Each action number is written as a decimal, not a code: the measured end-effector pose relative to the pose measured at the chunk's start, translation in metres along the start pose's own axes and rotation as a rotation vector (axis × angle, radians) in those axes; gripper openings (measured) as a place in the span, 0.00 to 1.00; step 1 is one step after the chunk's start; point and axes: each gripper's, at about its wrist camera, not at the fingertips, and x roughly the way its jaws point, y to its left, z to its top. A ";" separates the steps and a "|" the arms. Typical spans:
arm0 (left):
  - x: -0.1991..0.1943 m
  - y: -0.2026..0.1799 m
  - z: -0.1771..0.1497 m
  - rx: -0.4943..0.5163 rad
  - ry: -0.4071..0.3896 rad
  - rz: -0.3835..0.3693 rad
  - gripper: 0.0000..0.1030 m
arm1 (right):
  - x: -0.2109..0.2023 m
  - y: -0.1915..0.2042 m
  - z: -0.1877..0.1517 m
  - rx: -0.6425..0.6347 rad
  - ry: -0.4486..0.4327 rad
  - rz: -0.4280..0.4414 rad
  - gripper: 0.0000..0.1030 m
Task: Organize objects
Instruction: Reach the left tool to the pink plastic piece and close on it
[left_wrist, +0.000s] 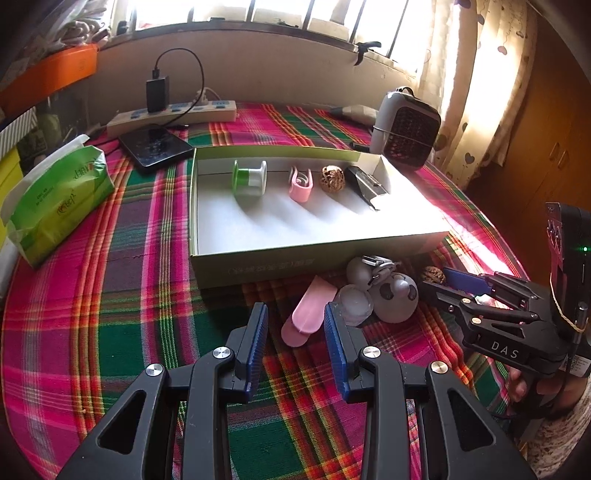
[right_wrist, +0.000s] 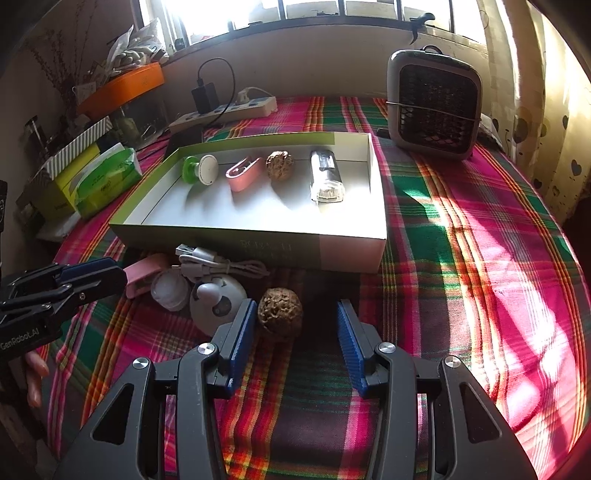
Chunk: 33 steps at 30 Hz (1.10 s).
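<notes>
Right wrist view shows the right gripper (right_wrist: 295, 332) with jaws spread around the walnut (right_wrist: 279, 308) at twelve o'clock, not yet pinching; I'd centre it, since it hugs the left pad. The left gripper (left_wrist: 295, 332) gapes empty by a pink clip (left_wrist: 308, 312). The white box (right_wrist: 347, 251) on the desk holds spool, clip, walnut, lighter.

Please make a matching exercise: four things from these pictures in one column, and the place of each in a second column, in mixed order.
1. green spool
2. walnut near the right gripper
3. tissue pack
4. black charger

A. plugged into the power strip
B. inside the box
C. on the cloth, in front of the box
D. on the cloth, left of the box

Pairs: 1-B, 2-C, 3-D, 4-A
</notes>
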 end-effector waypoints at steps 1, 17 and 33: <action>0.002 0.000 0.000 0.000 0.003 -0.002 0.29 | 0.001 -0.001 0.000 0.002 0.004 0.001 0.44; 0.020 -0.006 0.010 0.051 0.034 0.021 0.30 | 0.004 -0.004 0.004 -0.009 0.004 -0.020 0.44; 0.030 -0.007 0.014 0.066 0.026 0.040 0.30 | 0.007 -0.002 0.005 -0.026 0.002 -0.035 0.44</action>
